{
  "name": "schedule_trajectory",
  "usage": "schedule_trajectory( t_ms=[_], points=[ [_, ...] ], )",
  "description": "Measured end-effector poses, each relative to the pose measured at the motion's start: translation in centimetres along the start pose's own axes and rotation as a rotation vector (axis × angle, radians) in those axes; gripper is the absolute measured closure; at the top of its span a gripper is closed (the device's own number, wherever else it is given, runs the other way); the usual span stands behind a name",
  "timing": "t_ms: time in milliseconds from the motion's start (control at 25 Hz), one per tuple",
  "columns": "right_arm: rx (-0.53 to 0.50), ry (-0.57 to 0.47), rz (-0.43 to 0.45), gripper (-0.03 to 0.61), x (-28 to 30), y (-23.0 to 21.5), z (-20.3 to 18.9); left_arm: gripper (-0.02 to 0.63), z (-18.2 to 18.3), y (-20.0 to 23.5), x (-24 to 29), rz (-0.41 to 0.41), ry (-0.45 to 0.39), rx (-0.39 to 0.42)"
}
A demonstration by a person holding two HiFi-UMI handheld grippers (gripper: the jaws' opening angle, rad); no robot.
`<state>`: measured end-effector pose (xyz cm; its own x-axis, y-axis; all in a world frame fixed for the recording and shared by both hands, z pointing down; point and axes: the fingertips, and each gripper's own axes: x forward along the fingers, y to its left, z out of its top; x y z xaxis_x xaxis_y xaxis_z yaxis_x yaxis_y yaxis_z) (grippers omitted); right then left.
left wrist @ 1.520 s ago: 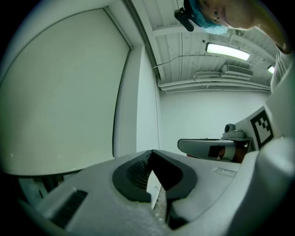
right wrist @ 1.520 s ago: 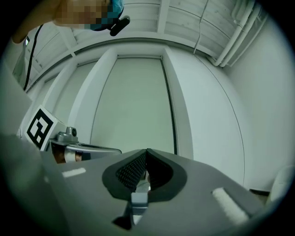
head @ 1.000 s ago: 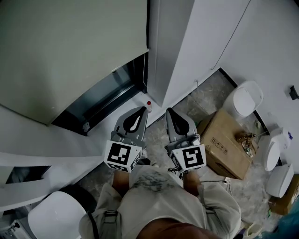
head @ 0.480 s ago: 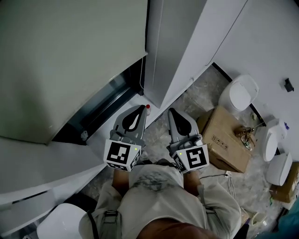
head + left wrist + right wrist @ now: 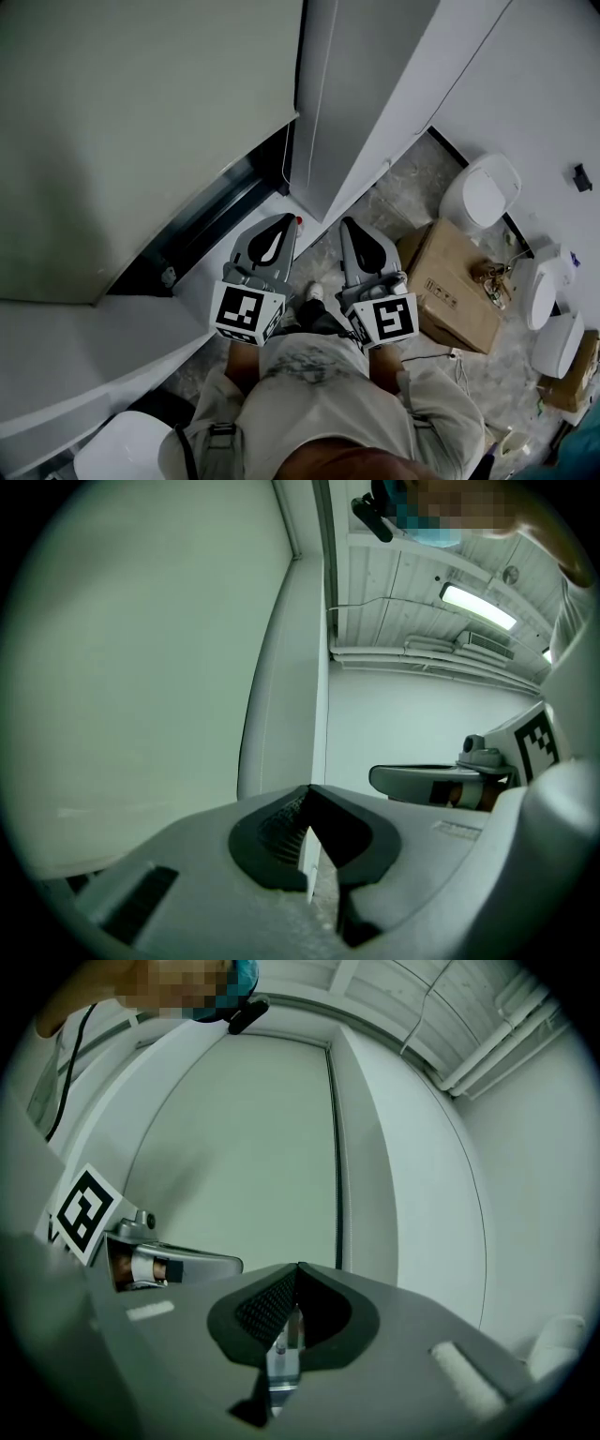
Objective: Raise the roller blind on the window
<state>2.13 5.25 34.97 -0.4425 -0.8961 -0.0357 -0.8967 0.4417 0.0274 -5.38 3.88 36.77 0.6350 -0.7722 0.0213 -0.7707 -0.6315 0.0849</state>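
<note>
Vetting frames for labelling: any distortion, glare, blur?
Head view: dim, flat light, sharp; roller blind evenly grey, no glare. Left gripper view: strong fisheye, dark corners, ceiling light blown out. Right gripper view: same fisheye, blind's edge bowed, no glare.

a brown cardboard box (image 5: 452, 298) sits on the speckled grey stone floor (image 5: 408, 187), near a white oval object (image 5: 482, 191).

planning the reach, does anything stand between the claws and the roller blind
Nothing visible does. The left claw and right claw, both shut and empty, point toward the roller blind, with only open space ahead in both gripper views.
</note>
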Motion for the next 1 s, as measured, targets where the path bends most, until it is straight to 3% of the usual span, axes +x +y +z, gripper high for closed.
schedule_trajectory(
  t_ms=[160, 360, 720, 1000],
  points=[
    [-0.020, -0.038, 0.019, 0.569, 1.4, -1.3, 0.7, 0.607, 0.3, 0.8, 1.6, 0.028, -0.006, 0.002],
    [-0.018, 0.003, 0.047, 0.569, 3.6, -3.1, -0.6, 0.607, 0.3, 2.2, 4.1, 0.059, -0.012, 0.008],
    [-0.007, -0.066, 0.114, 0.569, 6.2, -6.3, 0.9, 0.607, 1.2, 2.5, 8.0, 0.110, -0.016, 0.034],
    [0.002, -0.015, 0.156, 0.569, 7.7, -8.5, -0.4, 0.607, 1.3, 2.9, 11.0, 0.169, -0.008, 0.047]
  ],
)
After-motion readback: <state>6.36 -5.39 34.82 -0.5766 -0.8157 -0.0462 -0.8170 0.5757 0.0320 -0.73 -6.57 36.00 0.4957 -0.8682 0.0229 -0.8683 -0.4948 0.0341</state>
